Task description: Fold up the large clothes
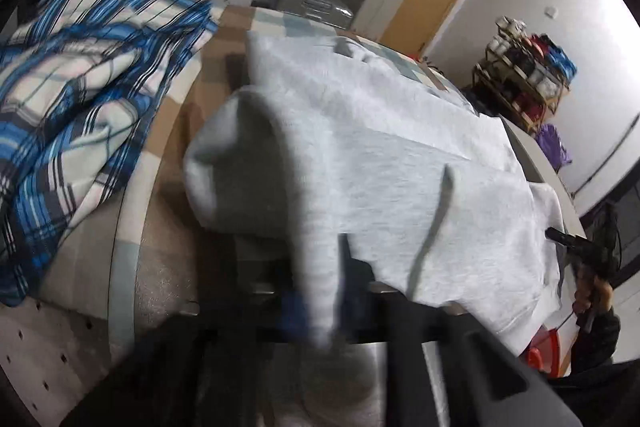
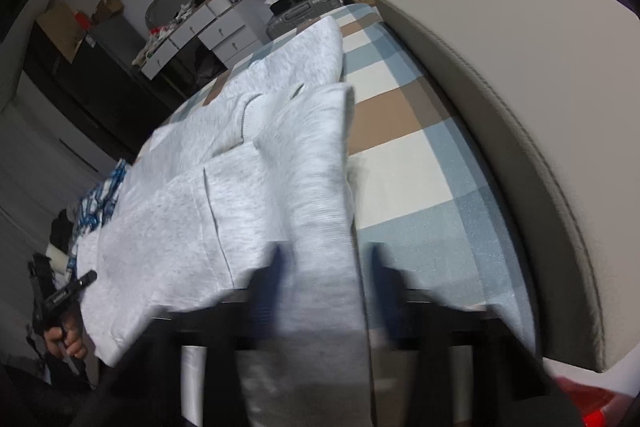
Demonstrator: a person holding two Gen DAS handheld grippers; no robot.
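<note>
The bed (image 2: pixel 400 131), spread with a blue, tan and white checked cover, carries everything here. A padded grey headboard (image 2: pixel 520 107) runs along one of its edges. Over the middle of the bed lies the grey sweatshirt (image 1: pixel 420 163), the garment being folded; most of it lies flat on the cover, and its near hem reaches to the near edge. A blue plaid garment (image 1: pixel 80 99) is heaped towards the far corner on the other side from the headboard, apart from the sweatshirt, probably waiting its turn.

The left tool (image 1: pixel 320 267) is pressed together on a bunched part of the sweatshirt's side, which rises in a rounded hump above it. The right tool (image 2: pixel 324 267) pinches a band of the same fabric, likely a sleeve, drawn taut up from the near edge; the fingers themselves look a little apart in the blur, so the pinch is judged partly from the pulled cloth. Gripping both sides at once lets the person lift the outer parts and carry them in over the flat body, keeping the fold even.
</note>
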